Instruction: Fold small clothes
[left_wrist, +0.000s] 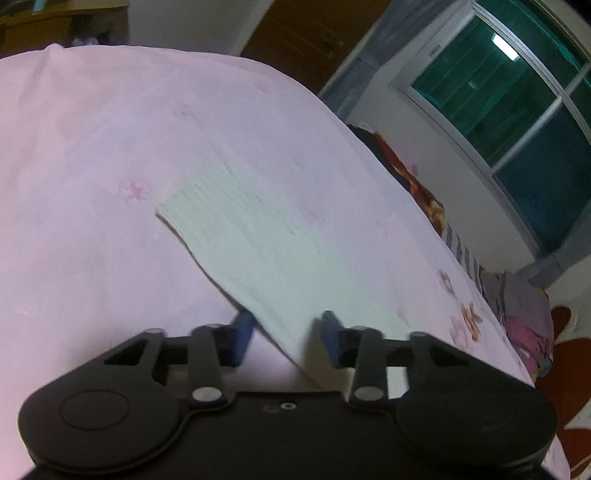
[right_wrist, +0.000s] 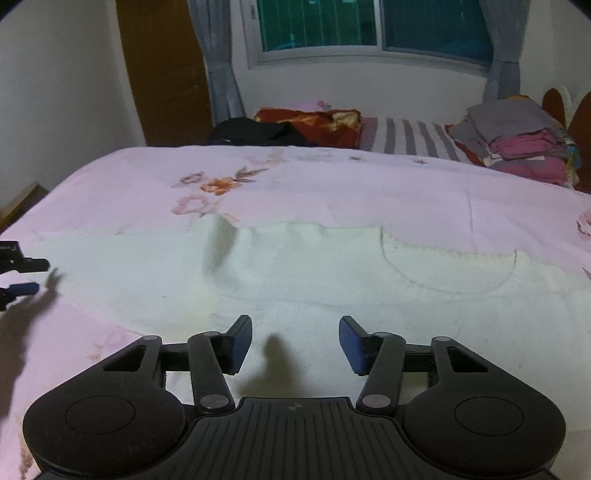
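Note:
A pale green small garment (left_wrist: 255, 236) lies spread flat on the pink floral bedsheet (left_wrist: 92, 147). In the right wrist view the same garment (right_wrist: 332, 273) stretches across the sheet (right_wrist: 332, 177), with one raised wrinkle and a curved seam. My left gripper (left_wrist: 288, 334) is open at the garment's near corner. The cloth's edge runs between its blue pads (left_wrist: 243, 332), which do not press on it. The left gripper (right_wrist: 27, 276) also shows at the far left edge of the right wrist view. My right gripper (right_wrist: 295, 341) is open just above the garment's near hem, nothing between its fingers.
Beyond the sheet's far edge lie a black cloth (right_wrist: 255, 134), a red patterned blanket (right_wrist: 321, 122), a striped cloth (right_wrist: 406, 136) and a stack of folded clothes (right_wrist: 524, 144). A window (right_wrist: 369, 26) and a wooden door (right_wrist: 162, 74) stand behind.

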